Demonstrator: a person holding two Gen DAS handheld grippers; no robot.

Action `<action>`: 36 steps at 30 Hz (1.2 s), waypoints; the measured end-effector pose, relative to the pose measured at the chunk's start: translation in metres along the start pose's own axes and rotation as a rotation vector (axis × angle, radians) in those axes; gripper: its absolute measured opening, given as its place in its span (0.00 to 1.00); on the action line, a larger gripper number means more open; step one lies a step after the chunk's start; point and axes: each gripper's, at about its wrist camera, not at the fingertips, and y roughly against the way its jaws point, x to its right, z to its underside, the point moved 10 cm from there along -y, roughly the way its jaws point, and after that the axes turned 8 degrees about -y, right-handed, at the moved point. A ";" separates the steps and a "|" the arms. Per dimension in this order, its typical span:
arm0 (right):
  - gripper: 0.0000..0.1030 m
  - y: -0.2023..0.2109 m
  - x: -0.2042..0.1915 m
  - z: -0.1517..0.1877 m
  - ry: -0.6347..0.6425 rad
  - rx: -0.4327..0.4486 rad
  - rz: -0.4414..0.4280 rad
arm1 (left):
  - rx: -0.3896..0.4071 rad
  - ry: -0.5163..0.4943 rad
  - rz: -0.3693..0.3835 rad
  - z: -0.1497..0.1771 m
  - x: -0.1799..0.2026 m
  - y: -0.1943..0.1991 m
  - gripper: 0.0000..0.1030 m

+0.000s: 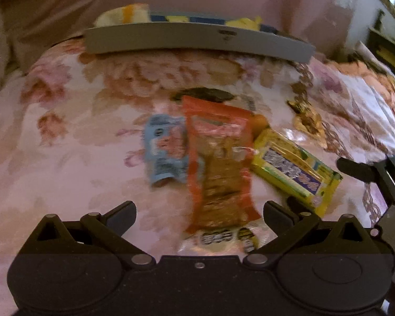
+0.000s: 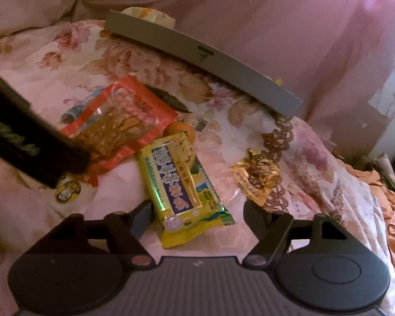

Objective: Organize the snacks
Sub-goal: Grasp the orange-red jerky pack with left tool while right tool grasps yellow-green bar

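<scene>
Snack packets lie on a floral quilt (image 1: 65, 131). An orange packet of brown biscuits (image 1: 218, 163) (image 2: 123, 129) lies lengthwise between the fingers of my left gripper (image 1: 200, 210), which is open just above its near end. A blue packet (image 1: 166, 150) is on its left. A yellow bar packet (image 1: 292, 168) (image 2: 176, 184) sits between the fingers of my right gripper (image 2: 197, 210) (image 1: 326, 184). The left finger is at the packet's edge, the right finger stands clear, so it is open. A grey tray (image 1: 197, 39) (image 2: 223, 65) at the back holds several snacks.
A crumpled gold wrapper (image 1: 308, 121) (image 2: 255, 179) lies right of the yellow packet. A white packet with round labels (image 1: 223, 239) pokes out under the orange one. Behind them are a dark flat item (image 1: 205, 94) and a small orange round thing (image 2: 181, 129). Pink fabric rises beyond the tray.
</scene>
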 end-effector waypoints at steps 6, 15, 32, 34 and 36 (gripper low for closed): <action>0.74 -0.004 0.001 0.000 0.021 0.000 -0.020 | -0.076 -0.117 -0.036 -0.006 0.018 -0.019 0.99; 0.65 -0.005 -0.004 -0.002 0.048 0.022 -0.049 | -0.092 -0.139 0.008 -0.004 0.020 -0.019 0.79; 0.59 0.007 -0.014 0.004 -0.069 -0.101 -0.179 | -0.125 -0.073 0.034 0.025 -0.033 0.015 0.54; 0.59 0.010 -0.015 0.006 -0.118 -0.129 -0.220 | -0.124 -0.059 0.042 0.030 -0.038 0.020 0.54; 0.59 0.013 -0.017 0.007 -0.162 -0.150 -0.257 | -0.119 -0.047 0.042 0.030 -0.041 0.021 0.56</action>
